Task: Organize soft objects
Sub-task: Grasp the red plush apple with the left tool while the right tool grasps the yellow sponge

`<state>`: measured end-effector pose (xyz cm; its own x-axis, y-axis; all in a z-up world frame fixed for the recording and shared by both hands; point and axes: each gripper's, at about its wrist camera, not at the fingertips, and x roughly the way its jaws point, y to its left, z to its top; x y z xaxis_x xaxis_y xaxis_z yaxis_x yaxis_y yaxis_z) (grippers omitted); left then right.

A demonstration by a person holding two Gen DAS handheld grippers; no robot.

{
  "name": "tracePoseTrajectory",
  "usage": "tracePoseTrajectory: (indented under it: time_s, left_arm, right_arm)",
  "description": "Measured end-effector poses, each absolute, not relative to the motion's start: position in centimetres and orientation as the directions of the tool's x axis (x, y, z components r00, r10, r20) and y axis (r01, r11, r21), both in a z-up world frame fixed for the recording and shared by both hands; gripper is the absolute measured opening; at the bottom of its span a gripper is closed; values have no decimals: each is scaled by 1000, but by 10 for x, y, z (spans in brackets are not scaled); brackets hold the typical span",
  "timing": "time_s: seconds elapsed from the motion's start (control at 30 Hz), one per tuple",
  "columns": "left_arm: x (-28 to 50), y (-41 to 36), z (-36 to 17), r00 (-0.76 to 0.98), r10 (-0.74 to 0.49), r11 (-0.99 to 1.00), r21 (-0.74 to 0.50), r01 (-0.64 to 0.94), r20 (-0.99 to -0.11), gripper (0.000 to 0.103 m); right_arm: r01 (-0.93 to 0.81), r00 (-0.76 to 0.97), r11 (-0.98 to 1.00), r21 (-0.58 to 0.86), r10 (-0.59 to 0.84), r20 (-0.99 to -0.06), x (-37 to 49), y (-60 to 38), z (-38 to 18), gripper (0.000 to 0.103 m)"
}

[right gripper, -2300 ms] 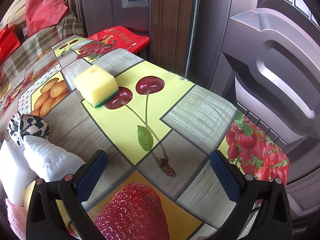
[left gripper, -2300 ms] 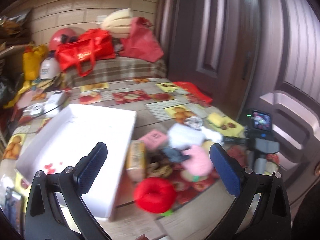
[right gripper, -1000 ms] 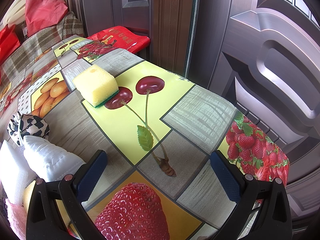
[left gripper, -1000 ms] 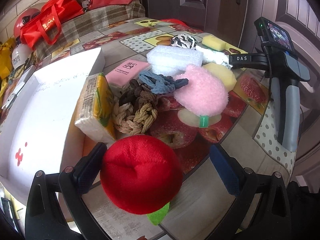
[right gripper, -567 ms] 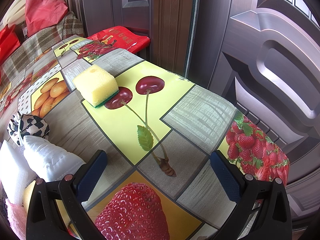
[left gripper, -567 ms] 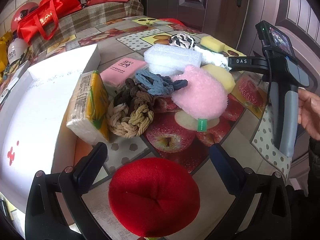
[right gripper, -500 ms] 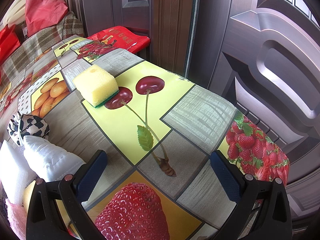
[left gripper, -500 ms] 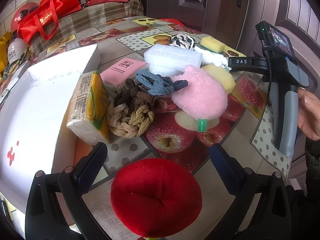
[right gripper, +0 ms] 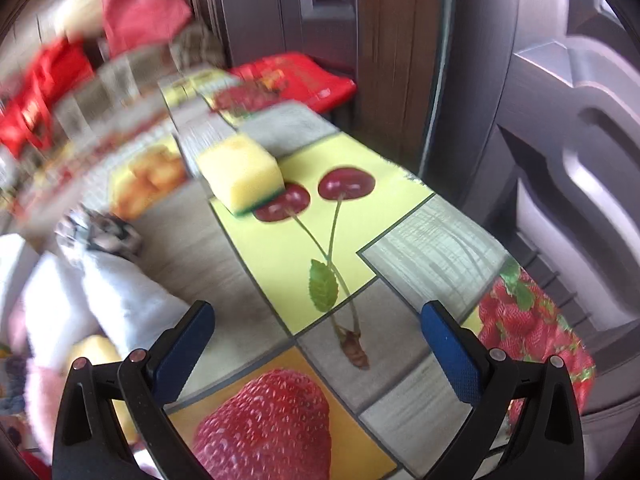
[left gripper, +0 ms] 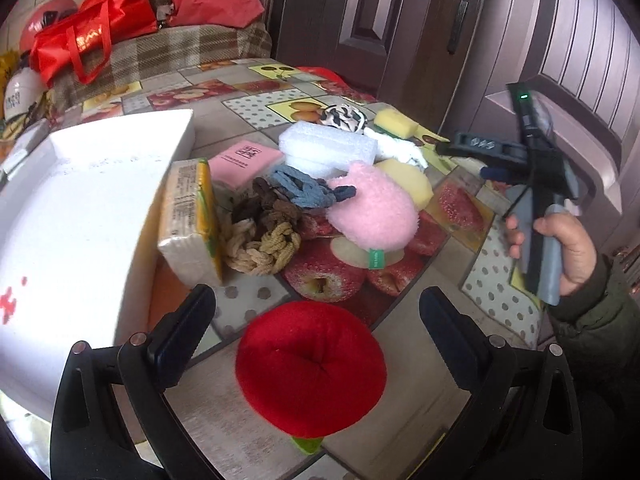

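Half the right wrist view motion-blurred at 9 o'clock, round red plush cushion (left gripper: pixel 310 368) dimpled, untouched between spread left gripper (left gripper: pixel 316 336), right gripper (right gripper: pixel 318 340) spread, empty.

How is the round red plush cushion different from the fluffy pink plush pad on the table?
The round red plush cushion has a smooth, short pile with a dimple at its middle; the fluffy pink plush pad is shaggy and paler. The red one lies apart from the pile, between the fingers of the open left gripper; the pink one sits among the heaped items, touching the blue-grey knitted piece. Both are rounded, soft and carry a green tag.
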<state>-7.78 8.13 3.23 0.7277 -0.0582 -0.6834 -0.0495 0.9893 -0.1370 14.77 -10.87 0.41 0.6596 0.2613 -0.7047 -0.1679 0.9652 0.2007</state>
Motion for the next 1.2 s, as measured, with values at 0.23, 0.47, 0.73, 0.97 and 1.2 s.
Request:
tracePoseTrajectory:
  time_s: [0.23,0.47,0.73,0.97,1.2]
  left_arm:
    - [-90,77,32,723,-106,989,-149,4,-683,103]
    - [-88,68,23,688,-85,994,-110,8,-720,93]
    - [-89,68,20,678,-87,994,-112,7,-730,80]
    - [-80,61,5,607,-78,996,-89,12,-791,80]
    - [-91,59,13,650,-125,991,-124,47,-749,65]
  right_arm:
    - [-648,534,719,251,664,-524,104,-113,37,103]
    - [-762,481,648,2,568,-668,76,-73,18,103]
    - [-808,424,587,-59,508,-750,79,-37,-4,93]
    - [-793,406,609,-10,517,-754,100,-24,-6,93]
    - [-807,382,589,45,579,-721,93,-34,-1,57]
